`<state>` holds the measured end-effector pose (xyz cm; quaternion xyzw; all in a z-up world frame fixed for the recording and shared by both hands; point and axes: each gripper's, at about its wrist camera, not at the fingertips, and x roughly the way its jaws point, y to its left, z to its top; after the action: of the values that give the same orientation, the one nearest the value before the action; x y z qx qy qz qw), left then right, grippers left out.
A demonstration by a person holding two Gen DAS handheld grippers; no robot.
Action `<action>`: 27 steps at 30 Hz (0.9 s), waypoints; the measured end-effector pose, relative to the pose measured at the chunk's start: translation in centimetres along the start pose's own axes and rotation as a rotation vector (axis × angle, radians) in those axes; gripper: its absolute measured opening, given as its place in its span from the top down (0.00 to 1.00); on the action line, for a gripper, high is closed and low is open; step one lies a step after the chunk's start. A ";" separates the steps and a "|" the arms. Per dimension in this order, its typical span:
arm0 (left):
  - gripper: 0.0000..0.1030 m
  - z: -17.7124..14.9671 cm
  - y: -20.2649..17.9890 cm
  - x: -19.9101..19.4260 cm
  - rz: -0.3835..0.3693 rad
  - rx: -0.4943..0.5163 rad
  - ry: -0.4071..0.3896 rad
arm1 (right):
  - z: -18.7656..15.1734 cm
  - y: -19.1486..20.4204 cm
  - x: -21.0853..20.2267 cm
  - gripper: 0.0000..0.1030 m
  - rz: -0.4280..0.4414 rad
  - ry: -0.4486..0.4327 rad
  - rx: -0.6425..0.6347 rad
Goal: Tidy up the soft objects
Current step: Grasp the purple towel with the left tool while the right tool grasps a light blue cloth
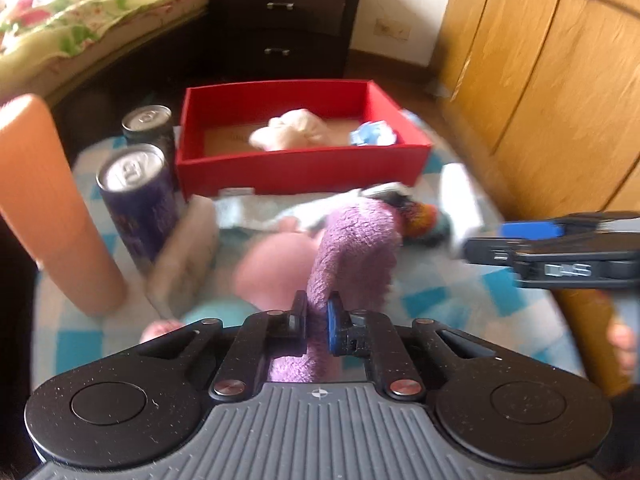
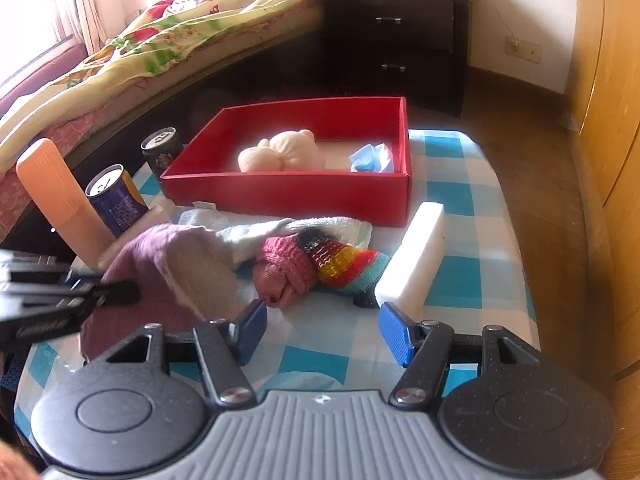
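Two cans (image 2: pixel 116 200) are standing far left; my left tongs (image 1: pixel 317 316) are gripping one purple cloth (image 1: pixel 352 248), my right tongs (image 2: pixel 323 330) are hanging open, empty.

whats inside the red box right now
A cream plush toy and a small blue-and-white item lie in the red box. The near wall hides the floor just behind it.
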<state>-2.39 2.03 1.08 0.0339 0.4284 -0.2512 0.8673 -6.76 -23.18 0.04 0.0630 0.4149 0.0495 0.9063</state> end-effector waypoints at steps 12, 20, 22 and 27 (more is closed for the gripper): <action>0.94 -1.2 1.0 -1.0 -0.142 -0.088 0.015 | -1.7 -0.3 1.2 0.61 -0.039 0.083 0.008; 0.23 -2.6 -0.4 0.9 -0.106 -0.008 0.074 | -4.3 0.4 2.4 0.36 -0.104 0.150 -0.033; 0.23 -2.7 -1.1 1.2 -0.078 0.044 0.068 | -4.7 1.0 3.0 0.36 -0.092 0.164 -0.054; 0.19 -3.9 -2.1 2.6 -0.026 0.130 0.111 | -5.5 2.4 4.9 0.36 -0.097 0.188 -0.132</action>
<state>-4.89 0.17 -2.99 0.0985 0.4592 -0.2873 0.8348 -7.84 -19.73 -6.84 -0.0217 0.4963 0.0383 0.8670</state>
